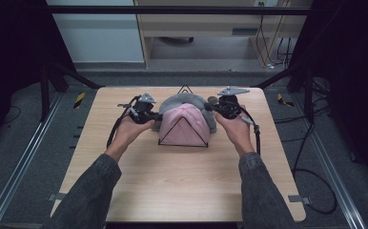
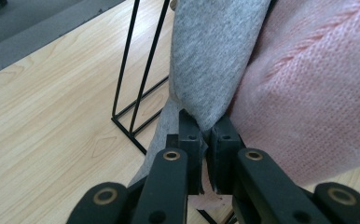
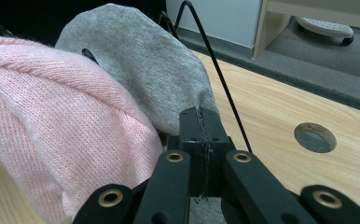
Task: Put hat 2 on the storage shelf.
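A grey cloth (image 1: pixel 188 101) drapes over a black wire rack (image 1: pixel 184 130) at the far middle of the tabletop (image 1: pixel 182 186), behind a pink knit (image 1: pixel 184 125) hung on the same rack. Tongs pinch the grey cloth's edge on both sides.

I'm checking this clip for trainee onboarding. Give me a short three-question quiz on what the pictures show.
1. True or false: the left gripper is shut on the grey knit cloth.
2. What stands in front of the grey knit cloth in the high view? A. a pink knitted cloth B. a blue towel C. a white cup
3. What do both cloths hang over?

Key
1. True; the right gripper pinches the same grey cloth at its other edge.
2. A, the pink knitted cloth.
3. The black wire rack on the light wooden table.
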`<state>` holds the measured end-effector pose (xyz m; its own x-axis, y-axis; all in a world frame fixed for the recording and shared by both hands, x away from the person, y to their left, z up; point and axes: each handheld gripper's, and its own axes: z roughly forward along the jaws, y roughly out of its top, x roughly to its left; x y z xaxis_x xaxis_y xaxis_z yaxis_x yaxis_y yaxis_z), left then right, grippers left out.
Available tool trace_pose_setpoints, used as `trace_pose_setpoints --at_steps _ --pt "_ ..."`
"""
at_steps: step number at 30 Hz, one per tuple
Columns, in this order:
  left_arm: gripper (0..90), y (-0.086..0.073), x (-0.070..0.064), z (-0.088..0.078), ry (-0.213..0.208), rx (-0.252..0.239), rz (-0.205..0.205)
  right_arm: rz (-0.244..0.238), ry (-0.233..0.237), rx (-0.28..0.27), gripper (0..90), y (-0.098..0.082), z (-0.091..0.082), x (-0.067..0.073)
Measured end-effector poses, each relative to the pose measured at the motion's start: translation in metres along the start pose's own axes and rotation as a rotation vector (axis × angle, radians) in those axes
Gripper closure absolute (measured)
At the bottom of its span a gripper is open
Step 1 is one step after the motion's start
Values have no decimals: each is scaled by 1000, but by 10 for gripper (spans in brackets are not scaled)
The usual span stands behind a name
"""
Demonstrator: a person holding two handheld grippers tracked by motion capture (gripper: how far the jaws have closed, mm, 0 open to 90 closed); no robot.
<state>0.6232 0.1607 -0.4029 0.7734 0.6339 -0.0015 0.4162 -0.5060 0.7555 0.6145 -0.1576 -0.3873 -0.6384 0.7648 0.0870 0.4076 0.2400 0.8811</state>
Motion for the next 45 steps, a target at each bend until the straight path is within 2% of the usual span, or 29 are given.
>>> trace_pose_setpoints --at_steps 4,8,10,11,16,27,31,33,35,37,38,39,41,42,43,44,45 --pt "840 -2 1 -1 -7 -24 -22 1 -11 2 886 -1 -1 1" --pt "803 -3 -1 -1 6 -13 -6 7 -13 -2 854 -2 -3 0" --pt "777 -3 -1 -1 12 -15 -17 14 -12 1 841 -3 -4 0" --pt "760 -3 -1 -3 23 -21 -19 9 -18 2 806 -3 -4 0" --pt "718 -3 -2 -8 40 -17 -15 12 -28 -5 738 -4 -11 0" --pt "688 -3 -2 -13 54 -14 -5 2 -32 -12 712 -2 -19 3" --pt "654 -4 -4 -20 79 -20 7 1 -38 -11 663 -1 -23 5" --pt "570 -5 -2 -27 106 -16 -2 0 -52 -13 593 0 -26 7" --pt "518 -5 0 -32 110 -24 -22 -5 -58 -18 562 2 -28 8" --pt "457 -4 1 -35 110 -16 -22 -4 -58 -19 548 3 -29 9" --pt "457 -4 1 -37 114 -9 -24 -1 -58 -21 531 3 -31 10" --pt "397 -4 0 -42 114 -7 -28 -2 -58 -21 479 4 -33 11" --pt "343 -4 -2 -47 111 -5 -28 4 -69 -23 394 5 -37 13" --pt "315 -4 -2 -47 111 -5 -28 4 -69 -23 394 5 -37 13" --pt "288 -4 -4 -53 116 -4 -20 11 -67 -23 310 6 -41 15" --pt "263 -4 -4 -53 116 -4 -20 11 -67 -23 310 6 -41 15" --pt "232 -5 -7 -56 119 4 -18 12 -72 -3 252 6 -45 16"
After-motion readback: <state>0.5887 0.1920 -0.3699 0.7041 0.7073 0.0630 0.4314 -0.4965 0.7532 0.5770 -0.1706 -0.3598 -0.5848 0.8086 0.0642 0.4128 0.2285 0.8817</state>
